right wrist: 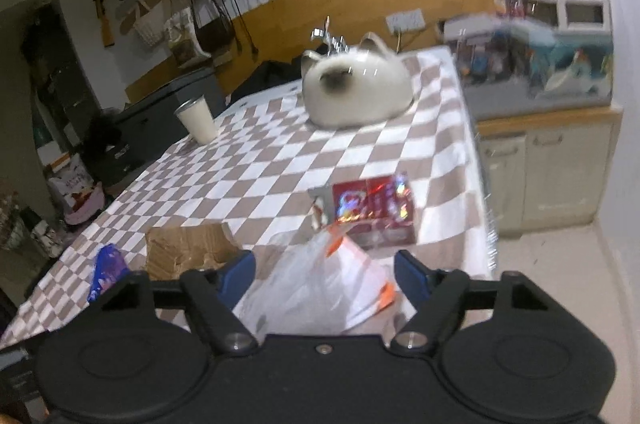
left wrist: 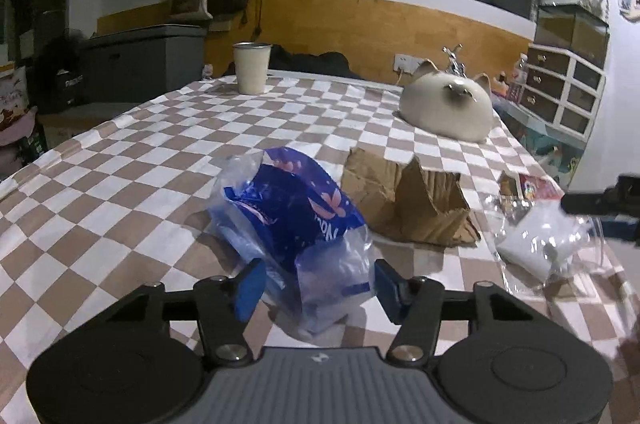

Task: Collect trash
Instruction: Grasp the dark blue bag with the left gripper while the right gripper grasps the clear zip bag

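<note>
Checkered table (left wrist: 140, 151) strewn with trash around a torn brown cardboard piece (left wrist: 404, 201). Just left of the cardboard, a blue plastic wrapper (left wrist: 296, 224), crumpled, with clear film at its near end. Left gripper (left wrist: 316, 290) straddling that near end, blue pads at either side of the film; contact too close to call, so grasp or no grasp cannot be told. Right of the cardboard, a clear and white plastic bag (left wrist: 548, 240), lying between the blue pads of the right gripper (right wrist: 324, 278); gaps visible on both sides, jaws apart, nothing clenched. Beyond the bag and right of the cardboard, a red foil-printed carton (right wrist: 372, 212) near the table's right edge. Far behind the cardboard, a cat-shaped ceramic piece (left wrist: 448, 105) to the right and a cream cup (left wrist: 251, 67) to the left, both upright on the cloth.
</note>
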`<move>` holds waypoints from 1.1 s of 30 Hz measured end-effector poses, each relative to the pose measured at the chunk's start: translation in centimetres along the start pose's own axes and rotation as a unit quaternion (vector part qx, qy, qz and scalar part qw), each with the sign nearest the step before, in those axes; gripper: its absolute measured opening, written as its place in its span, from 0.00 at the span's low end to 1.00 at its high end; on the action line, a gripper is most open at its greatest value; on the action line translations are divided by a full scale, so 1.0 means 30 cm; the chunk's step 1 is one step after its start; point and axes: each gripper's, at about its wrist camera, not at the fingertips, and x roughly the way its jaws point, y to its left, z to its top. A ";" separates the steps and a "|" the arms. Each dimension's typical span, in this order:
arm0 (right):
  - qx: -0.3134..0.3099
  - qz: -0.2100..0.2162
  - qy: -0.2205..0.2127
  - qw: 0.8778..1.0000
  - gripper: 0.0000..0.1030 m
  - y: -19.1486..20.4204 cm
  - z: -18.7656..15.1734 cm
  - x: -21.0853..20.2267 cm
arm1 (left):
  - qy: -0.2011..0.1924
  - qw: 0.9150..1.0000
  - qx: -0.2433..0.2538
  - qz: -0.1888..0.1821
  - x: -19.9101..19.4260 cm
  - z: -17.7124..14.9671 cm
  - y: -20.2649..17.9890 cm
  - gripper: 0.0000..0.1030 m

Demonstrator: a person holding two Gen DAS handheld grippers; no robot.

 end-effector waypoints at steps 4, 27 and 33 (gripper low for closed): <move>0.000 0.028 0.025 0.999 0.50 0.029 -0.024 0.032 | -0.007 1.000 -0.022 -0.007 0.003 0.004 0.015 0.57; -0.057 0.055 0.025 0.997 0.11 0.172 -0.203 -0.186 | -0.012 0.999 -0.026 -0.017 -0.074 -0.024 -0.027 0.17; -0.068 0.045 0.015 0.997 0.10 0.185 -0.225 -0.255 | -0.014 0.999 -0.020 -0.032 -0.164 -0.059 -0.062 0.17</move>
